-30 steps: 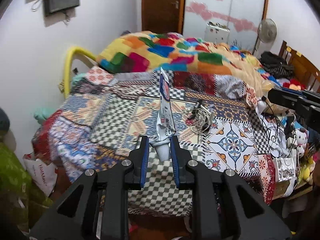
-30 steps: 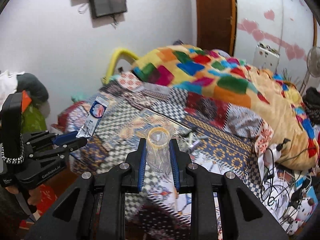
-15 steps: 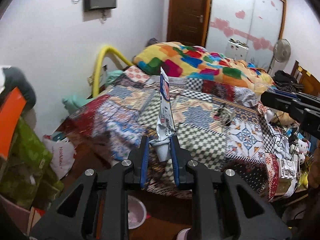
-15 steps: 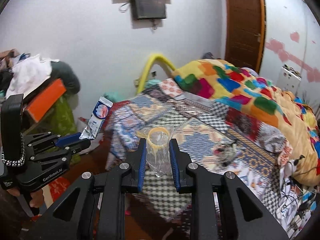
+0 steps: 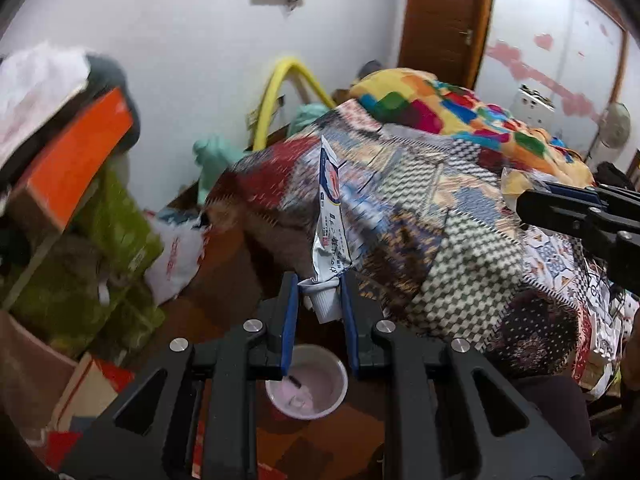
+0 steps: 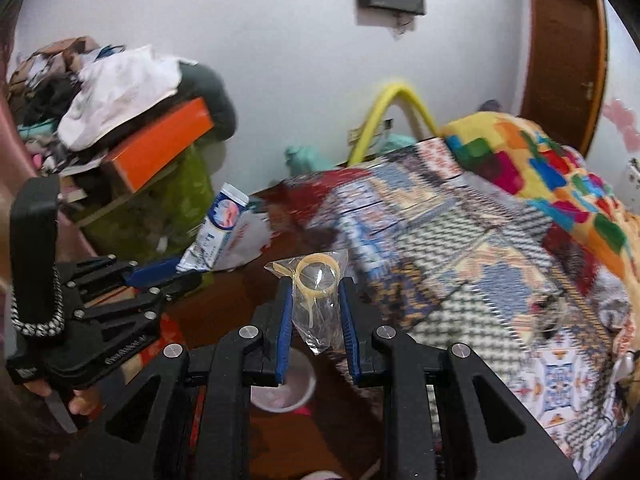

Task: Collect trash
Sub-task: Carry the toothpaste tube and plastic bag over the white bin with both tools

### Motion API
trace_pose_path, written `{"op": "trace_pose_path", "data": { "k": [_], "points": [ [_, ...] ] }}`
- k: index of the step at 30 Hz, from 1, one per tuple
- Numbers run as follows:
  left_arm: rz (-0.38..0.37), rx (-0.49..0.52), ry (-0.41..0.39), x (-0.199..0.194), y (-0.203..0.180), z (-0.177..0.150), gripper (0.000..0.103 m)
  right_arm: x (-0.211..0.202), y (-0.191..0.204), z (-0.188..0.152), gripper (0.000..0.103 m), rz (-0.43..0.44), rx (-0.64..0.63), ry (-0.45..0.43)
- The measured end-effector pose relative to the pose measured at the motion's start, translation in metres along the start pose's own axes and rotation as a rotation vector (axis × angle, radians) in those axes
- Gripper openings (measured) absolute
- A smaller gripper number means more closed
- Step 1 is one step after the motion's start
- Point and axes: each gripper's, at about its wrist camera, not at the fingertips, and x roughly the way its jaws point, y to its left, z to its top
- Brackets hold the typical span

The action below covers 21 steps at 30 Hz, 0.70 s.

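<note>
both wrist cams look fwd along own fingers, close, tilted down past bed edge; share bed, pink bowl on floor.

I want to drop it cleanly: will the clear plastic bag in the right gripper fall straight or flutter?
The clear bag looks thin and crinkled, so probably floppy and very light, likely to flutter. The yellow ring may add slight weight. The film might cling to the right gripper.

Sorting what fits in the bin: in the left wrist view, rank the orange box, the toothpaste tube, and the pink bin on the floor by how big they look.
1. Orange box, largest.
2. Toothpaste tube and pink bin look about alike; the tube, shut in the left gripper, sits much nearer the camera, so I won't rank them.
</note>
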Motion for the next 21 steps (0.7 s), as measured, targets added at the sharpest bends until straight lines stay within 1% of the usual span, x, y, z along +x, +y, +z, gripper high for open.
{"op": "trace_pose_path", "data": {
  "k": [3,6,11,15,21],
  "points": [
    [0.014,-0.039,0.044,0.011,0.018,-0.016,0.020,0.017,0.019,-0.003,0.021,0.024,-0.027,0.032],
    [0.029,-0.053,0.086,0.024,0.030,-0.030,0.020,0.036,0.035,-0.007,0.021,0.041,-0.051,0.073],
    [0.040,-0.075,0.175,0.055,0.042,-0.054,0.020,0.080,0.055,-0.026,0.021,0.069,-0.088,0.182],
    [0.034,-0.079,0.254,0.082,0.045,-0.073,0.020,0.111,0.058,-0.042,0.021,0.091,-0.095,0.268],
    [0.012,-0.101,0.364,0.119,0.046,-0.100,0.020,0.156,0.050,-0.062,0.021,0.132,-0.048,0.404]
  ]
}}
